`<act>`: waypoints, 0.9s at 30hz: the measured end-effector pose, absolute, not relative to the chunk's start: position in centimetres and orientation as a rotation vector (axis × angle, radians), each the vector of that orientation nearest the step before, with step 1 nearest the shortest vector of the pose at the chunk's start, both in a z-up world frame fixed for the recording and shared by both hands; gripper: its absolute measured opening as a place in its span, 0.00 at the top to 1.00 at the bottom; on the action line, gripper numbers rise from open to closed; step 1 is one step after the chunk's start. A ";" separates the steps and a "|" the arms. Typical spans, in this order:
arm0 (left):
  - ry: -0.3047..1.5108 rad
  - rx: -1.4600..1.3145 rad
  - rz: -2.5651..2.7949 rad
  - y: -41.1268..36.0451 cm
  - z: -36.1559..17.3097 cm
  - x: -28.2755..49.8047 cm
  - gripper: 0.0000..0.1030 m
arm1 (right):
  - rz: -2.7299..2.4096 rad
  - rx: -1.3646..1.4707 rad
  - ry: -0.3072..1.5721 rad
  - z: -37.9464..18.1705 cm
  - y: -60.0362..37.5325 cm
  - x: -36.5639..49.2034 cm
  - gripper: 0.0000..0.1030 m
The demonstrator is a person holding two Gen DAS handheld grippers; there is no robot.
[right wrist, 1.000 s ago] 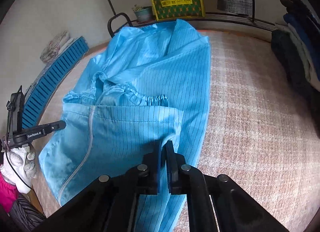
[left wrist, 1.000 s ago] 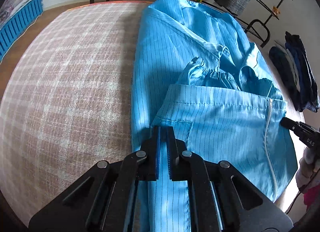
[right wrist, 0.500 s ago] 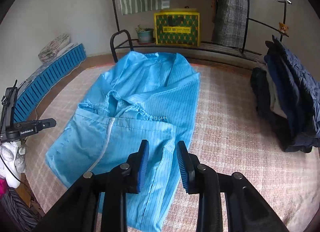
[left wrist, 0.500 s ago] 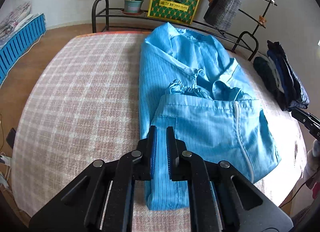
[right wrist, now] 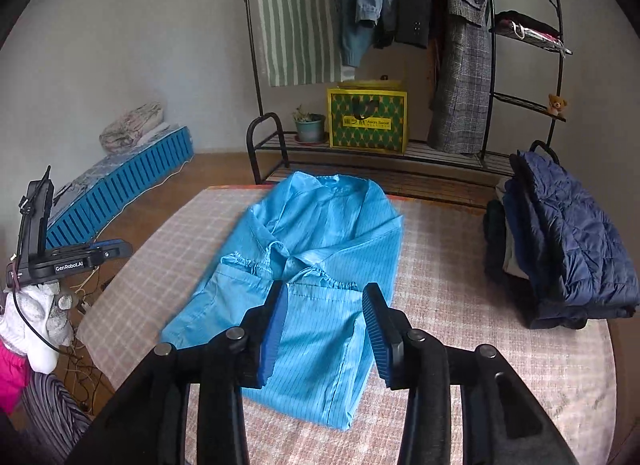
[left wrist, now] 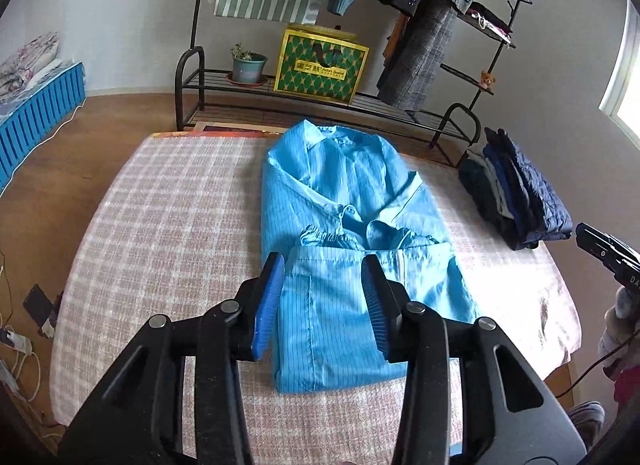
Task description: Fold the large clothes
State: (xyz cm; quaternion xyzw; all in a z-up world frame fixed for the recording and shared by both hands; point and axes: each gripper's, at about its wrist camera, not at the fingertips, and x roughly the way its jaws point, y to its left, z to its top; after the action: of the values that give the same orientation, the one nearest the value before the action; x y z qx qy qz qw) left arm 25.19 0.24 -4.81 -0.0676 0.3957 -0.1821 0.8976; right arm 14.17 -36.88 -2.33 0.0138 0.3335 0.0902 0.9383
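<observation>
Both of your tongs are released and hang clear above the counter [left wrist: 168, 225], which is covered in a pink-and-white checked cloth. The left tongs [left wrist: 323, 301] have just been opening, and nothing sits between their blue pads [left wrist: 267, 305]; the cloth seen through the gap lies well below them. The right tongs [right wrist: 325, 323] have likewise just been opening and grip nothing.

Your blue pinstriped coat [left wrist: 344, 225] lies flat in the centre of the frame, collar toward the far edge of the counter, its lower part folded up over the body so that the hem edge crosses just below the gathered cuffs. Its zip runs down the folded panel.

A stack of dark folded clothes, a navy quilted jacket [right wrist: 572, 241] uppermost, rests at the right edge of the counter, well apart from the coat. Behind the counter stands a black clothes rack [right wrist: 488, 65] with hanging garments, a green and yellow gift bag [right wrist: 367, 121] and a potted plant [right wrist: 309, 125].
</observation>
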 end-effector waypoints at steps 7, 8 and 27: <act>0.810 -0.141 -0.367 0.5 -2.2 28.0 0.60 | 0.217 0.066 0.674 -0.1 -39.0 17.3 0.51; 0.813 -0.140 -0.369 0.5 -2.2 28.8 0.60 | 0.226 0.081 0.679 -0.1 -39.2 18.1 0.51; 0.911 -0.077 -0.402 -5.6 -8.7 52.3 0.60 | 0.279 0.069 0.818 -6.9 -40.9 41.0 0.42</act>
State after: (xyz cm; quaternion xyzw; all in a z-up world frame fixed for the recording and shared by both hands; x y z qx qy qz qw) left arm 52.33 -5.62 -8.75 -0.0369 0.4369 -0.1928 0.8779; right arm 40.95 -40.90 -6.94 0.0337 0.3964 0.1350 0.9075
